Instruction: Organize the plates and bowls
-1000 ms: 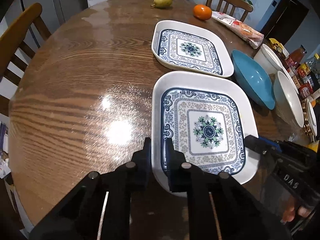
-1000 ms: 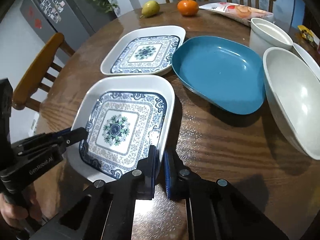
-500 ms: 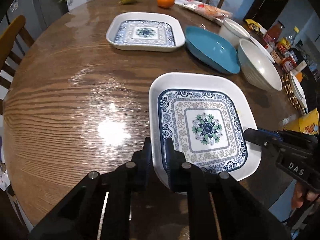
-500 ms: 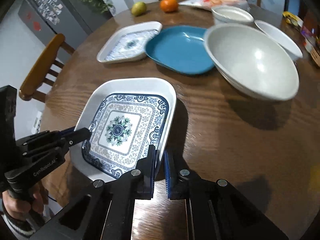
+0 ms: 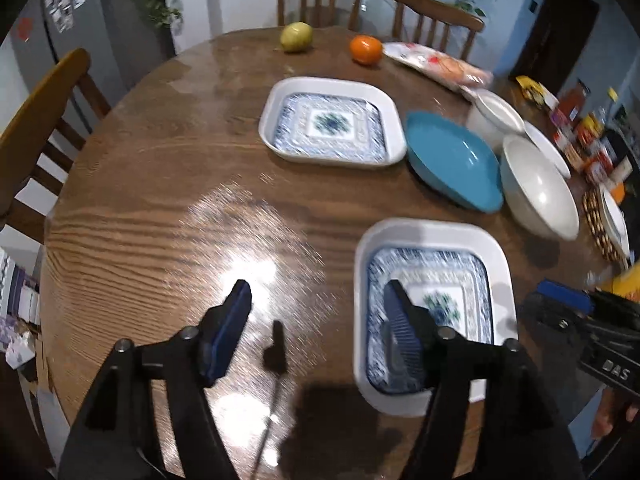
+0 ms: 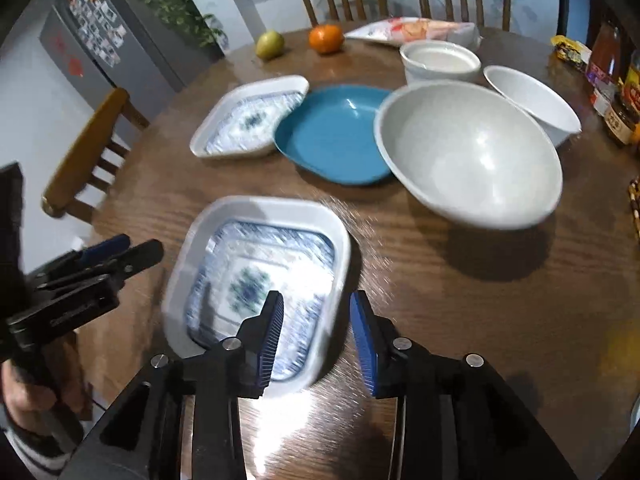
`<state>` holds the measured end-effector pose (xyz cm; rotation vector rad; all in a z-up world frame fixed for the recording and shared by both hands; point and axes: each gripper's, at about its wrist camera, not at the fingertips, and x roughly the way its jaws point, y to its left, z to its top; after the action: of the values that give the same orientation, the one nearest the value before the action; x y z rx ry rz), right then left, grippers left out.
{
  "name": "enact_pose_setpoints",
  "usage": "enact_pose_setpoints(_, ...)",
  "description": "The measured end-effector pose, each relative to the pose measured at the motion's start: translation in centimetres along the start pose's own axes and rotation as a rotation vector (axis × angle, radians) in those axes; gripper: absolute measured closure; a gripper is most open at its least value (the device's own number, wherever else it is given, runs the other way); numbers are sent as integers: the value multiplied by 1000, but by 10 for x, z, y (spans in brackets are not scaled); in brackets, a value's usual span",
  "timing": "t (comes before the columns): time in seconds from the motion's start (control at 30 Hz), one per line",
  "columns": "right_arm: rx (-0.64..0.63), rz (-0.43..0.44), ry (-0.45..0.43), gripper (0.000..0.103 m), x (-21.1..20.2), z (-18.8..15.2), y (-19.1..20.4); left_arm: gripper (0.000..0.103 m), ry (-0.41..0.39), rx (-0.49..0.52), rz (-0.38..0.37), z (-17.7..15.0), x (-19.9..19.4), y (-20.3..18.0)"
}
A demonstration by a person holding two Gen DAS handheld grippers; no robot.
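Left wrist view showed the left tongs spread wide, having just been opening; one blue pad hung over the near patterned plate, the other over bare wood, neither pressing on it. Right wrist view showed the right tongs partly apart, also just opened, straddling the plate's near corner without gripping it. The plate sat flat on the round wooden bench, close to its near edge, released by both tongs.

Farther back lay a second, matching patterned plate, with a teal dish just beside it and a large white bowl next to that. Two smaller white bowls stood behind.

Likely risks from here: the near plate was close to the bench edge, so a pad catching its rim while pulling away could nudge it off. Regripping the smooth rim with only a corner hold could let it tilt or slip. Carrying it toward its twin could clip the crowded teal dish or white bowl.
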<state>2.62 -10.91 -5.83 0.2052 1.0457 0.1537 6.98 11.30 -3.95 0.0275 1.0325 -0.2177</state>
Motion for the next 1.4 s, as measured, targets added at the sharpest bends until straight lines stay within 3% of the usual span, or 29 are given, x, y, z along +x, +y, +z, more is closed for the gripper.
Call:
enact_pose_setpoints(0.13, -3, 66, -32, 66, -7, 26, 13, 17, -38, -47, 35, 27, -3, 15)
enact_pose_setpoints(0.27, -5, 107, -51, 62, -4, 58, 27, 13, -59, -66, 54, 55, 3, 24)
enact_pose_setpoints(0.47, -37, 76, -42, 62, 25, 120, 39, 13, -35, -81, 83, 94, 37, 36)
enact_pose_setpoints(0.63, -15, -7, -15, 62, 72, 177, 33, 13, -15, -92, 70, 120, 65, 44)
enact_pose_setpoints(0.83, -30, -79, 86, 62, 135, 206, 25, 16, 28, -99, 64, 136, 96, 51)
enact_pose_setpoints(0.97, -74, -85, 117, 63, 152, 204, 29, 35, 43, -65, 48, 138, 106, 49)
enact_pose_setpoints(1.03, -91, -71, 131, 77, 156, 203, 32, 50, 65, -50, 38, 137, 113, 49)
enact_pose_setpoints(1.07, -102, -68, 141, 79, 158, 202, 35, 62, 75, -49, 33, 136, 116, 48)
enact_pose_setpoints(1.13, -121, -87, 149, 92, 160, 199, 37, 69, 71, -42, 31, 135, 119, 49)
enact_pose_setpoints(1.23, -135, -84, 150, 92, 164, 202, 38, 87, 74, -33, 11, 136, 118, 48)
enact_pose_setpoints(1.4, -119, -85, 100, 93, 153, 203, 47, 87, 47, -36, 23, 129, 103, 49)
